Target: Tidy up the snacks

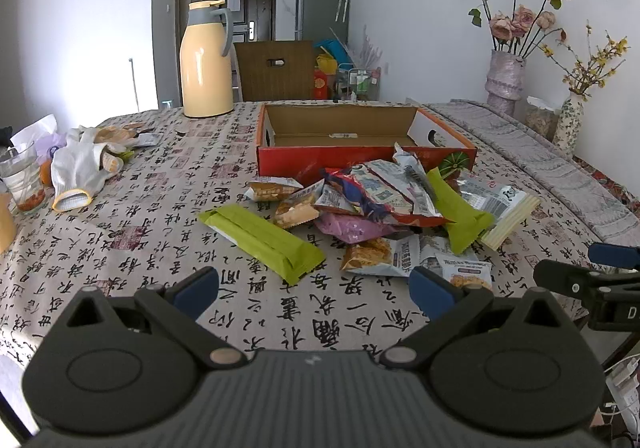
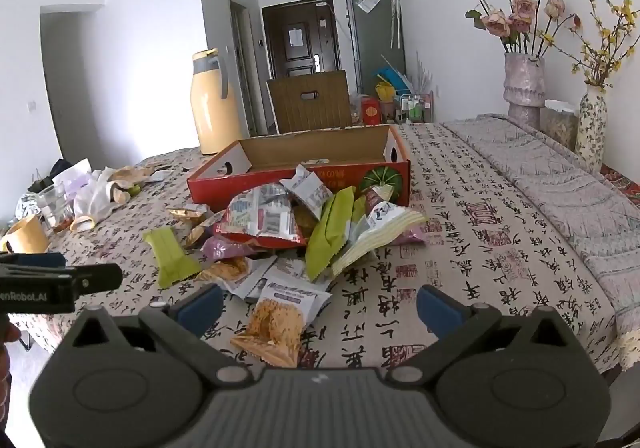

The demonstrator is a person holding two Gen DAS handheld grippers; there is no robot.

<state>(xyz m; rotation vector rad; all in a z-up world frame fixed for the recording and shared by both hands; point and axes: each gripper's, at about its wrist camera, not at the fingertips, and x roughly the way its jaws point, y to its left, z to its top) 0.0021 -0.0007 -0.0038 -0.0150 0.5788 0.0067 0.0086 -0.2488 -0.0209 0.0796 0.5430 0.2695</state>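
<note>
Left wrist view: both grippers hovering wide open, nothing held.
Snack pile (image 1: 384,208) lying beyond left gripper (image 1: 314,290); noodle packet (image 2: 276,322) sitting between right gripper (image 2: 320,308) fingers, untouched.

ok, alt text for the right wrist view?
Open right gripper hovers over a noodle snack packet, near a pile of snack packets before an empty red cardboard box on a calligraphy-print tablecloth.

The bench (image 1: 140,248), under a calligraphy-print cloth, carries a snack pile (image 1: 380,204), open box (image 1: 360,158), flask (image 1: 206,60), gloves (image 1: 84,164) and 2 vases (image 1: 505,78).
</note>
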